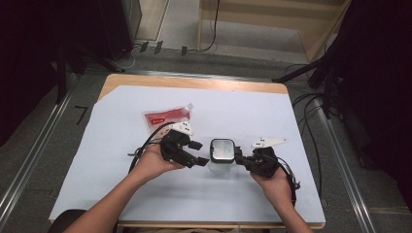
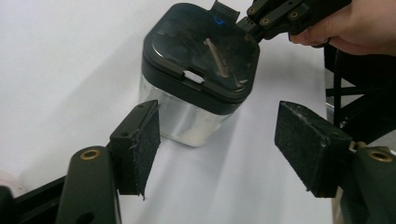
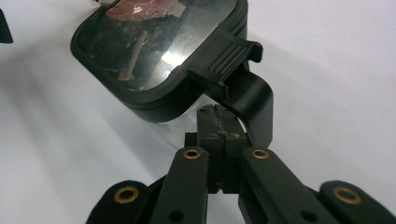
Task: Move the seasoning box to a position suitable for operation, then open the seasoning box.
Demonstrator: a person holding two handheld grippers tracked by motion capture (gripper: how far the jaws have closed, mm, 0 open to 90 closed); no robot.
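Currently the container [image 1: 222, 154] stands mid-desk [image 1: 121, 194]. The right claw [image 3: 217, 122] is pressed together beneath its lid latch [image 3: 229, 58]; the left claw [image 2: 233, 149] is spread, unengaged. Risk: lifting the latch against an unbraced container may tip or slide it.

I see a wooden table [image 1: 194, 81] w/ a white sheet [image 1: 121, 184] over nearly all its top; bare wood shows along the far edge. Grey floor [image 1: 39, 141] around it. Metal rails [image 1: 34, 150] run along the left & right sides of the table. Past the far edge: a light wood frame [image 1: 272, 19], black cables [image 1: 311, 104] on the floor nr the far right corner. Dark drapes [image 1: 29, 48] at both upper sides. Light is even, soft shadows.
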